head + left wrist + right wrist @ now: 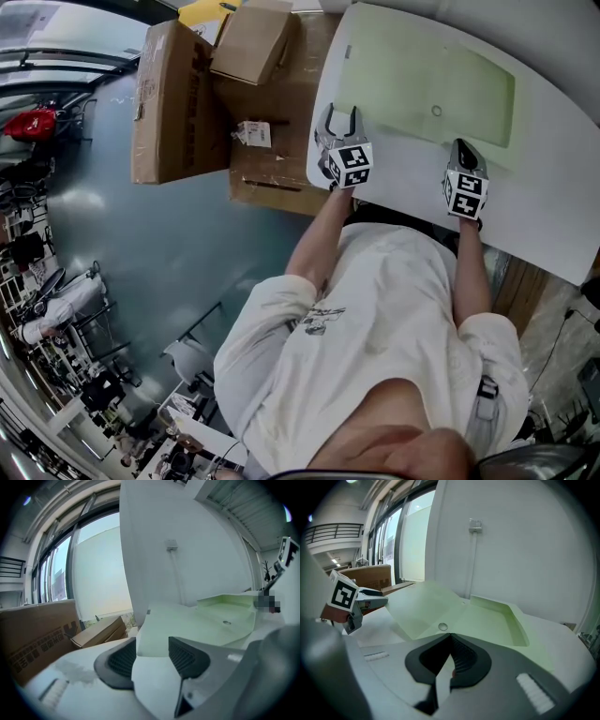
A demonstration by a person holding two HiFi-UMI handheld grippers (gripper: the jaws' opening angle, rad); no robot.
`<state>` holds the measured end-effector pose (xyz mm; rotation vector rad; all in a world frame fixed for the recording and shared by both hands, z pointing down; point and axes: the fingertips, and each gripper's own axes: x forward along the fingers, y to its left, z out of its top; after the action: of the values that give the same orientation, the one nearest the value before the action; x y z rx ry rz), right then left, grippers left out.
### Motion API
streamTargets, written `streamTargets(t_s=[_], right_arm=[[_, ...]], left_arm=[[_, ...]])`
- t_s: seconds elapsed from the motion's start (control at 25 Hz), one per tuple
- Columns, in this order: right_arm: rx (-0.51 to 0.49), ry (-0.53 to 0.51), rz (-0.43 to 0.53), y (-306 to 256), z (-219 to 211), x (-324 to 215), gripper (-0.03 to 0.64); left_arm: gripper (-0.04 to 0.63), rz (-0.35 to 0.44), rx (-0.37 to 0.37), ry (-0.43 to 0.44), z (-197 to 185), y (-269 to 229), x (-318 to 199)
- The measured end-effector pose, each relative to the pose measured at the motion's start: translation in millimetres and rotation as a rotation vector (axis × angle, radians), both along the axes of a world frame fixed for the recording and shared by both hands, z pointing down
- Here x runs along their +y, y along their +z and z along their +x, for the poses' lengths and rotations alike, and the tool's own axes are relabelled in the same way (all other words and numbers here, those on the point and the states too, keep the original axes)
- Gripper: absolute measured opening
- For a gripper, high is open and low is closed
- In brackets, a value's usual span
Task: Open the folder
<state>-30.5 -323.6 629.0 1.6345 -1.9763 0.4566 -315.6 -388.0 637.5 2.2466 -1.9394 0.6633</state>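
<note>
Head view: we see the green folder flat on the white desk, toward its far edge. Left claw sits at the folder's near-left corner, right claw at its near edge.
Left gripper view: claw spread, folder corner between the pads, not clamped.
Right gripper view: claw pressed together, tips at the folder's edge.
</note>
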Motion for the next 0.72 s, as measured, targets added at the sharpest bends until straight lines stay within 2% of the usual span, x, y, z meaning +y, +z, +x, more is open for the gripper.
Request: streamTargets(t_s=[0.24, 0.4, 0.72], right_arm=[[0.004, -0.006, -0.003, 0.7, -0.8, 0.2, 0.002], [0.009, -0.011, -0.003, -0.4, -0.6, -0.2, 0.002], [0.004, -0.02, -0.009, 1.5, -0.7, -1.3, 0.002]], left_arm=[[0.207, -0.074, -0.061, 0.047, -0.1, 24.2, -3.2], [0.207, -0.132, -0.115, 0.108, 6.9, 34.9, -7.4], [0.207, -0.241, -0.136, 0.146, 11.2, 54.8, -11.2]])
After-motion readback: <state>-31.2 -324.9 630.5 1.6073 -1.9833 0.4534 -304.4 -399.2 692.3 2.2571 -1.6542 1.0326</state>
